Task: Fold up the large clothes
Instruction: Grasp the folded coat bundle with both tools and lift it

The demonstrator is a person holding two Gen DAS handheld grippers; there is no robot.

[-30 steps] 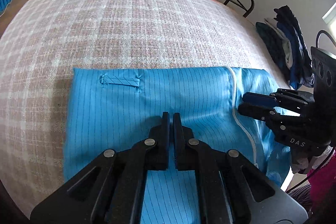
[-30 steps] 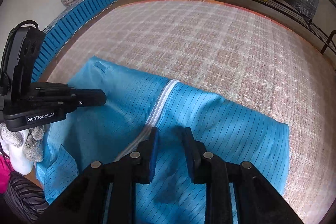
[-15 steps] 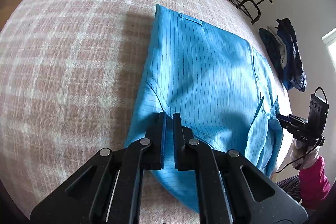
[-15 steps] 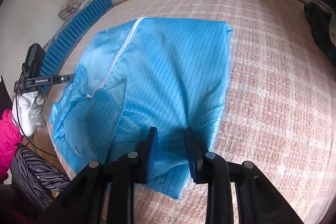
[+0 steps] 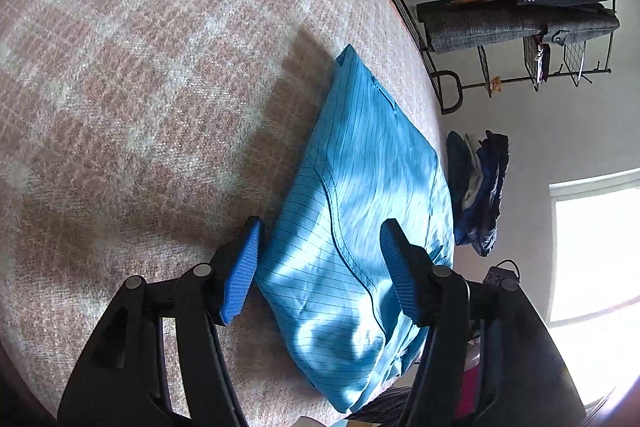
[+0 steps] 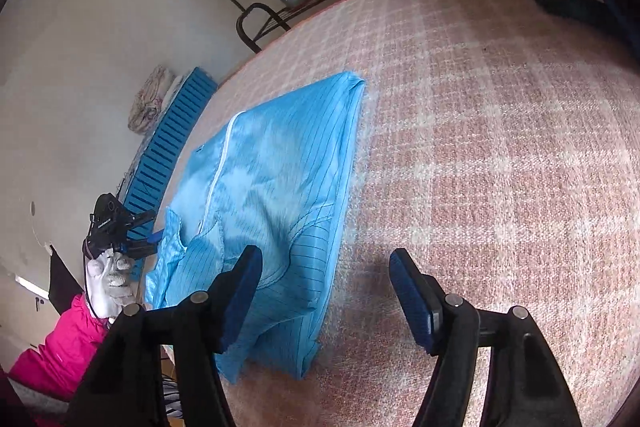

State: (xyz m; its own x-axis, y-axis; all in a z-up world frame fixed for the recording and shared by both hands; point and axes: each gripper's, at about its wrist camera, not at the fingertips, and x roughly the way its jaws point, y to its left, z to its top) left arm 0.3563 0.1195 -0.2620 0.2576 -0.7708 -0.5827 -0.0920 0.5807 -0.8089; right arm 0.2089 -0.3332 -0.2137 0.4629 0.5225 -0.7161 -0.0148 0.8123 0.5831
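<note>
Now, in my left wrist view the left gripper [image 5: 320, 263] has let go — jaws opening, the blue garment [image 5: 360, 227] lying loose between them on the bed [image 5: 140, 87] — and in the right view the right gripper [image 6: 326, 291] is opening too, released beside the fold's edge, so this fold looks laid.

A bed [image 5: 140, 75] with a pink checked cover carries one folded blue garment [image 5: 360, 211], lying toward its four o'clock edge.

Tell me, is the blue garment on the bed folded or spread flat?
Folded. The blue garment lies doubled into a narrow stack on the bed, layered edges showing along its side, and neither gripper grips it.
</note>
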